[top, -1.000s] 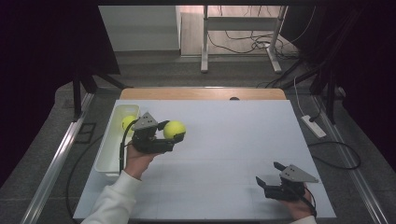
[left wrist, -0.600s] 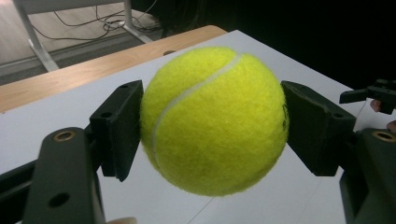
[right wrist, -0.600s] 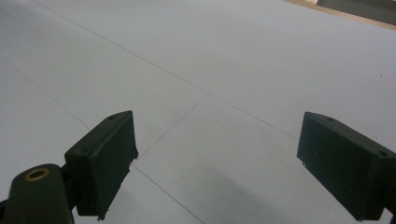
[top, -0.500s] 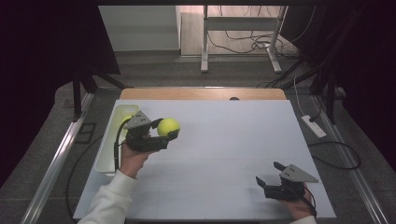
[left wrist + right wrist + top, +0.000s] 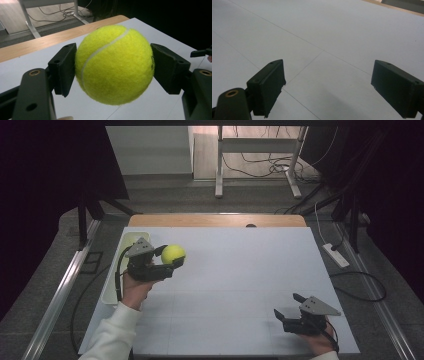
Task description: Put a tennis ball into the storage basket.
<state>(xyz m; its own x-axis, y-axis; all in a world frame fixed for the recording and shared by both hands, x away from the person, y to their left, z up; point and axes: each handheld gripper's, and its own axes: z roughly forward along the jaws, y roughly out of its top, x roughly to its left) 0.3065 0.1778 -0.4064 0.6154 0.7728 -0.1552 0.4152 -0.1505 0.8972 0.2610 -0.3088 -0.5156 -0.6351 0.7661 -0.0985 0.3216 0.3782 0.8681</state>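
While the left hand [image 5: 131,287] reaches forward from a white sleeve [image 5: 111,335] with its wrist roughly level, the left gripper [image 5: 169,261] points toward the middle of the white table [image 5: 240,270], its jaws clamped on a tennis ball [image 5: 173,254] carried clear of the surface. From the left gripper view the ball [image 5: 114,64] sits squarely between the two black pads [image 5: 63,68], one pressing each side, its white seam curving across the top. Just behind and outboard of that gripper lies a pale tray [image 5: 116,270] along the table's edge; what it holds cannot be made out. Well apart, the right gripper [image 5: 286,307] rests low near the table's near edge, jaws spread wide over bare tabletop [image 5: 332,40].
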